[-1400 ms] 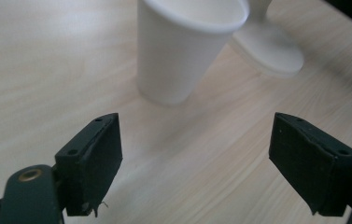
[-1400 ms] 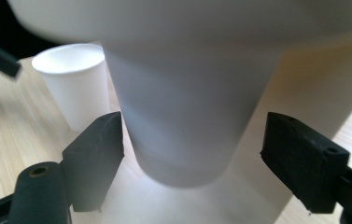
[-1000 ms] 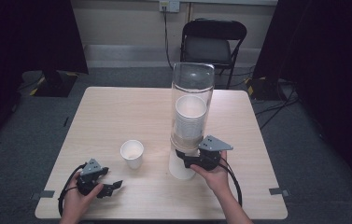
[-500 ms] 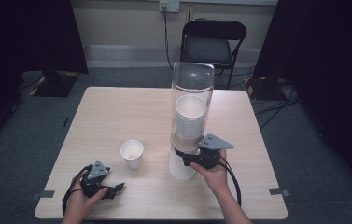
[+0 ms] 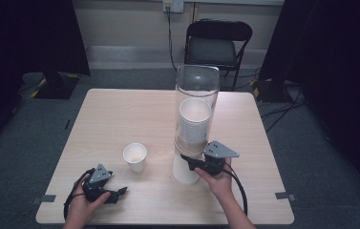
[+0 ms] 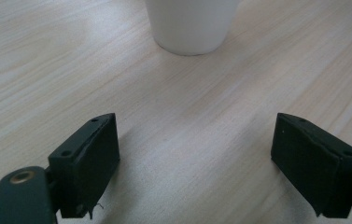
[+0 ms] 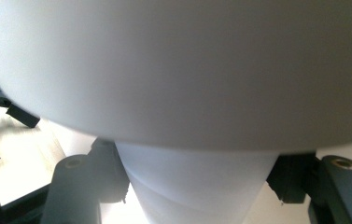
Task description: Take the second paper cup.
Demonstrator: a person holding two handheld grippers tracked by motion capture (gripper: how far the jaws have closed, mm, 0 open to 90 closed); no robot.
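Pulling back toward my edge of the table [image 5: 120, 109], my left gripper [image 5: 115, 194] has left the loose paper cup [image 5: 135, 157] standing free, jaws wide; my right gripper [image 5: 193, 164] clamps the bottom cup [image 7: 187, 186] under the cup dispenser [image 5: 195, 102], ready to draw it out

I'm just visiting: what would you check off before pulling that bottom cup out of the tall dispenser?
1. Right gripper jaws on either side of the bottom cup: ok, seen in the right gripper view.
2. Jaws pressing firmly on the cup: cannot tell.
3. Cup stack sitting straight in the clear dispenser tube: ok.
4. Loose paper cup standing upright, apart from the dispenser: ok.
5. Left gripper open, low over the table, holding nothing: ok.
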